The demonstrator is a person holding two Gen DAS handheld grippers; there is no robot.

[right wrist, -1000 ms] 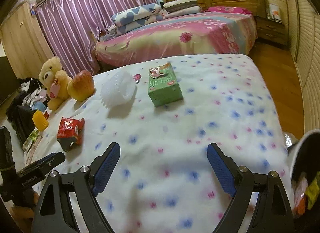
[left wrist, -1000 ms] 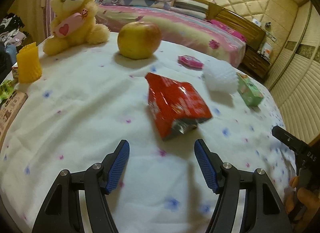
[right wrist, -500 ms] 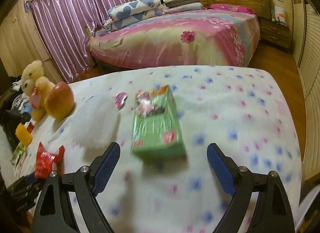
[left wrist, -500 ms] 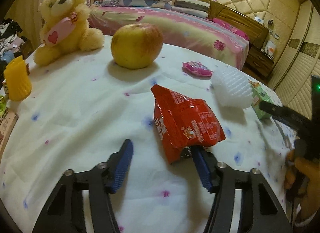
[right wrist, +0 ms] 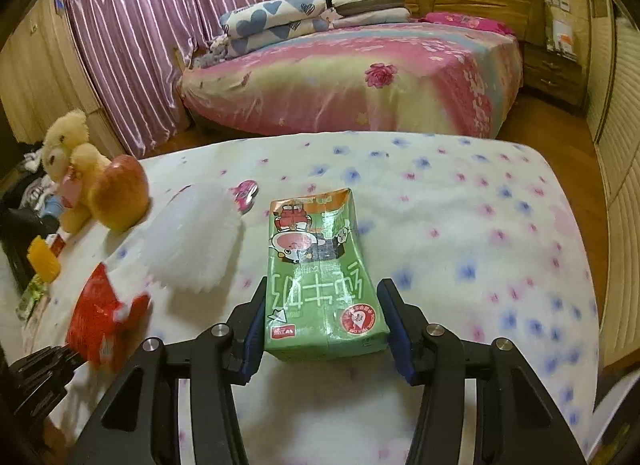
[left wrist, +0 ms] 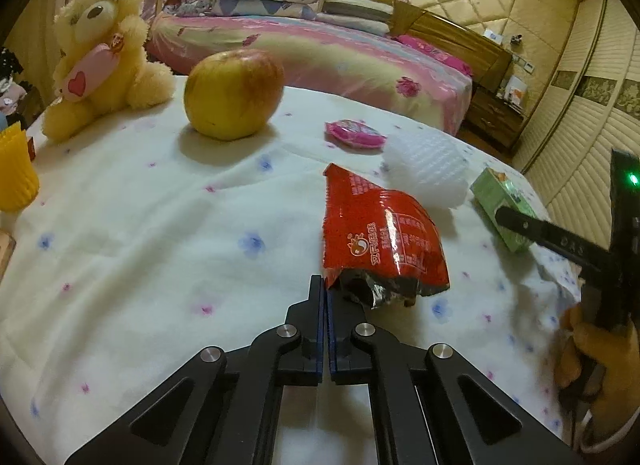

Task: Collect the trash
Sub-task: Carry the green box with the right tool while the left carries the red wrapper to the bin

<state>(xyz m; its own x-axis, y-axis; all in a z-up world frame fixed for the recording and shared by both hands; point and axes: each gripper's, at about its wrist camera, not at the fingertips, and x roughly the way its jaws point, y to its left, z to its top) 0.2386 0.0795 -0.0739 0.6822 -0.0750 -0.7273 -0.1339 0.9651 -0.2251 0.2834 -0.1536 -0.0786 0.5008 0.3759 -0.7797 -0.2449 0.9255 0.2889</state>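
The red snack wrapper (left wrist: 380, 233) is showing white Chinese characters beside a round logo, too small and creased to read surely. The green carton (right wrist: 320, 277) is carrying large white Chinese characters, upside down to the camera, a cartoon figure and a red round seal whose ring of letters is blurring. The right gripper (left wrist: 568, 243) arm is bearing faint letters, seemingly "DAS".

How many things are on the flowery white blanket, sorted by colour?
Red: 1, the red wrapper
Green: 1, the green carton
White: 1, the white foam net
Pink: 1, the pink packet
Yellow: 3, the teddy bear, the apple and the yellow cup
Total: 7, not counting the bits cut off at the left edge.
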